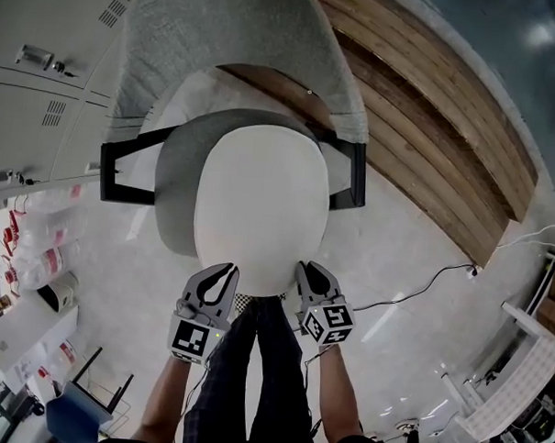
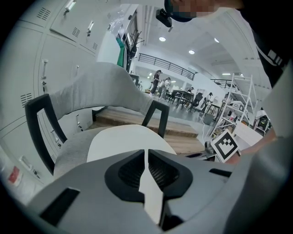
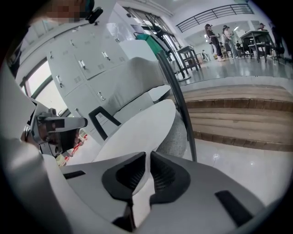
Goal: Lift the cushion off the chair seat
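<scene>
A white oval cushion (image 1: 260, 206) lies on the grey seat (image 1: 173, 193) of a chair with black armrests (image 1: 124, 168) and a grey backrest (image 1: 222, 30). My left gripper (image 1: 222, 276) sits at the cushion's near edge, left of centre, and my right gripper (image 1: 310, 274) at the same edge, right of centre. In the left gripper view the jaws (image 2: 146, 157) are pinched on a thin fold of the cushion (image 2: 128, 141). The right gripper view shows its jaws (image 3: 148, 160) likewise shut on the cushion's rim (image 3: 137, 132).
A wooden stepped platform (image 1: 428, 131) runs behind and right of the chair. Grey lockers (image 1: 46, 59) stand at the left. A black cable (image 1: 412, 291) trails over the glossy floor at the right. The person's legs (image 1: 257, 371) are just below the seat's front.
</scene>
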Available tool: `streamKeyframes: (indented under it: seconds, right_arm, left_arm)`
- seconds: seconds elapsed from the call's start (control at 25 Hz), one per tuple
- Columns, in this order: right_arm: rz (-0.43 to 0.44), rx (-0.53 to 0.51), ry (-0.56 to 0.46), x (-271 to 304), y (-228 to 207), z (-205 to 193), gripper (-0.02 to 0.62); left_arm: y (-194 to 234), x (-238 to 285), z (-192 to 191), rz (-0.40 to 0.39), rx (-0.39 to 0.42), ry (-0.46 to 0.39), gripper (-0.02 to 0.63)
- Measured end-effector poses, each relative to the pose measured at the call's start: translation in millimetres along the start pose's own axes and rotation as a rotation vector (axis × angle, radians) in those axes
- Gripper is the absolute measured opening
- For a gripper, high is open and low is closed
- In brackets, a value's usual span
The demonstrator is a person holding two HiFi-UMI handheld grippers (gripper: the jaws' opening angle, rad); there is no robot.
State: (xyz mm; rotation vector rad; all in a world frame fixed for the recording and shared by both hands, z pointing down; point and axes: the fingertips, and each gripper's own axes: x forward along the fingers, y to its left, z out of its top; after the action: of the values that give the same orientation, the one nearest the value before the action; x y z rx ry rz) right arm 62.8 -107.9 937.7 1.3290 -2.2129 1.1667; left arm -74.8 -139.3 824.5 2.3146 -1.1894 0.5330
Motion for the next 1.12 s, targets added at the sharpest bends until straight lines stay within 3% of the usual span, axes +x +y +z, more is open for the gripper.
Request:
streamKeyframes:
  seconds: [0.56,1.12]
  right_arm:
    - [0.045,-0.013,-0.081,-44,52,51,0.044]
    - [0.075,-0.159,-0.128,-97,117,118,0.041]
  left_arm:
    - [-20,-50,53,0.010,0.041,-0.069,0.038]
    - [-38,-112,124,0.024,0.076,-0.157,0.038]
